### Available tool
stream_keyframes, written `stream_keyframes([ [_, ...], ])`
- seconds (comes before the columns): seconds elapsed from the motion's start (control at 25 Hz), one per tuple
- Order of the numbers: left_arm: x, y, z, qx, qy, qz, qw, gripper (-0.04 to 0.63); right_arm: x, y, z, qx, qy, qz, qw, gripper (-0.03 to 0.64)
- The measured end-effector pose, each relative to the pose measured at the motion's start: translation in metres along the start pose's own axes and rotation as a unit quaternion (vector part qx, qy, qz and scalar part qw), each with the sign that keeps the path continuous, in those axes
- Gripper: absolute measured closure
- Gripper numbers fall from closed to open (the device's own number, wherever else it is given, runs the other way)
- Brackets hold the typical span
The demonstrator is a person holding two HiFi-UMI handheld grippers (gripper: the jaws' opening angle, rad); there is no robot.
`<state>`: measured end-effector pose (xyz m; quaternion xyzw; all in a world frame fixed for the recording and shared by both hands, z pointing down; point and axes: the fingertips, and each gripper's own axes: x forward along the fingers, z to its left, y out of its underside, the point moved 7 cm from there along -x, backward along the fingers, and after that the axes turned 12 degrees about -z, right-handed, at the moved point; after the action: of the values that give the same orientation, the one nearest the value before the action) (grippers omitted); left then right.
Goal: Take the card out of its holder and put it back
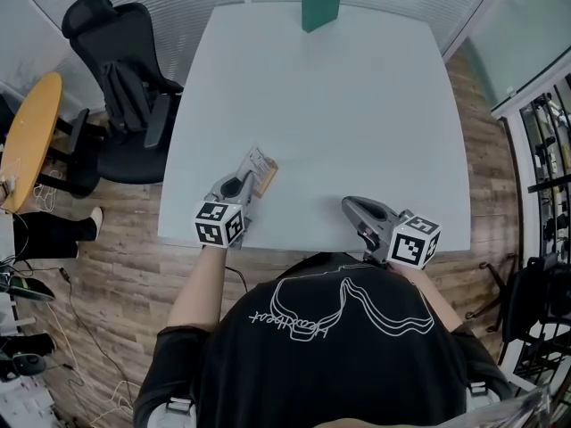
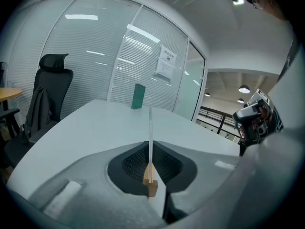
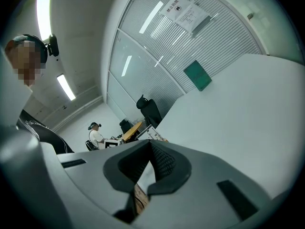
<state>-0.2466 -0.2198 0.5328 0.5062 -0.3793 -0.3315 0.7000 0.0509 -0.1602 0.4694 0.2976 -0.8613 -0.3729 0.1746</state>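
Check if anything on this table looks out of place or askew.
Nothing spilled or damaged. The card, in its wooden holder, sits slanted in the left gripper near the front edge of the table; the green book stands upright at the far edge.

The left gripper (image 1: 250, 182) points forward and slightly down at the end of a bare left forearm (image 1: 198, 288). Its jaws are clamped on the card holder (image 2: 150, 179), which stands edge-on between the pads and sticks out past their tips. The right gripper (image 1: 351, 206) angles in toward the left one, its jaws closed tip to tip with nothing between them.
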Motion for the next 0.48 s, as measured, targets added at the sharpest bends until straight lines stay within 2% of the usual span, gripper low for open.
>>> stream_keyframes([
  [0.2,0.003,0.011,0.000,0.000,-0.001,0.024,0.9997,0.569,0.001,0.000,0.001,-0.003,-0.005,-0.002,1.000,0.607],
  [0.48,0.004,0.011,-0.002,0.007,-0.012,0.025,0.9996,0.569,-0.007,0.003,-0.001,0.004,-0.005,0.005,1.000,0.607],
])
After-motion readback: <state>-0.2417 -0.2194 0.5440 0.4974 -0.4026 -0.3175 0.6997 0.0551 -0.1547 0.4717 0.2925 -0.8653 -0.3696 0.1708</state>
